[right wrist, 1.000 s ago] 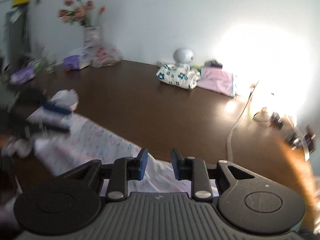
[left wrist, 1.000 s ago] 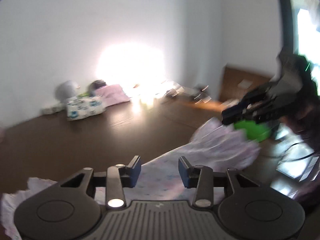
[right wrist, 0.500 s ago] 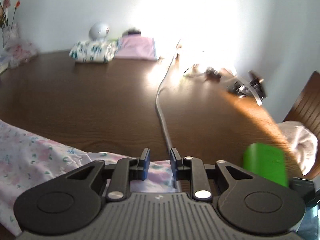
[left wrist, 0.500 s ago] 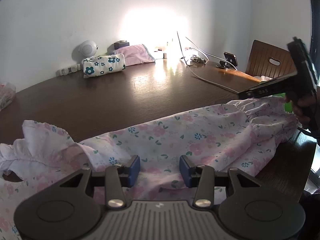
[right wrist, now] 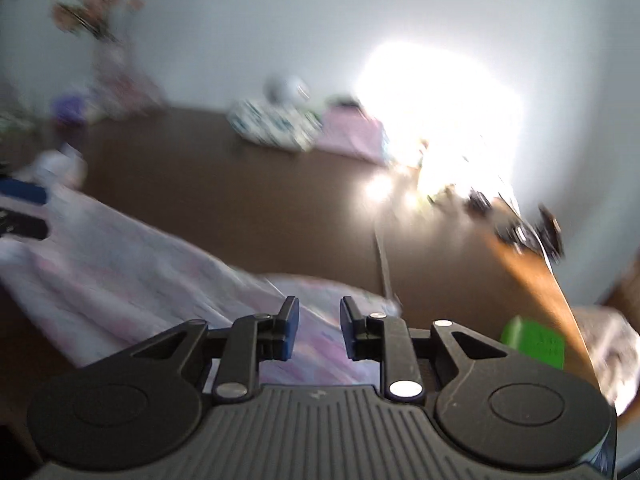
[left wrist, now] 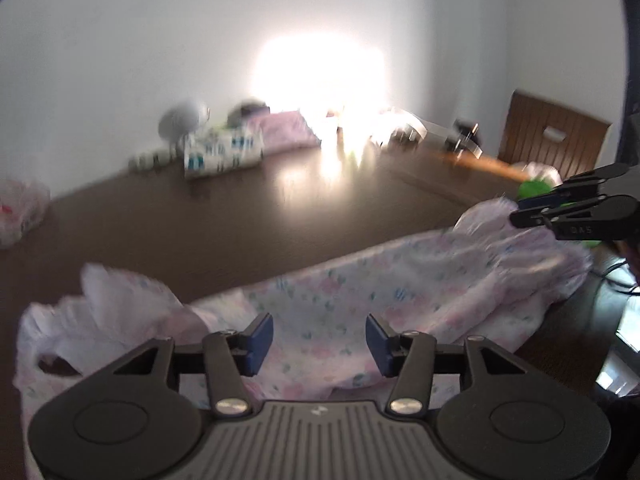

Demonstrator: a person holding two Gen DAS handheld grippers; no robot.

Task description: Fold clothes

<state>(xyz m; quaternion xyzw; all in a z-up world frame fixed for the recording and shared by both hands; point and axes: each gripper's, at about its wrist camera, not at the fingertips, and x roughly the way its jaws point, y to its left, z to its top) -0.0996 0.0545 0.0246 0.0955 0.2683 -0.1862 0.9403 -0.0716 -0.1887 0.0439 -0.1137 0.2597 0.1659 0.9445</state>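
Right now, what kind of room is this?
Probably a room in a home: a dark wooden table against a white wall, a floral garment spread on it, a flower vase and a wooden chair.

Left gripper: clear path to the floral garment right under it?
Probably yes. The left gripper hangs just over the floral garment on the table, its fingers opening with only cloth below the gap, none pinched. Nothing lies between. The right gripper works the far end.
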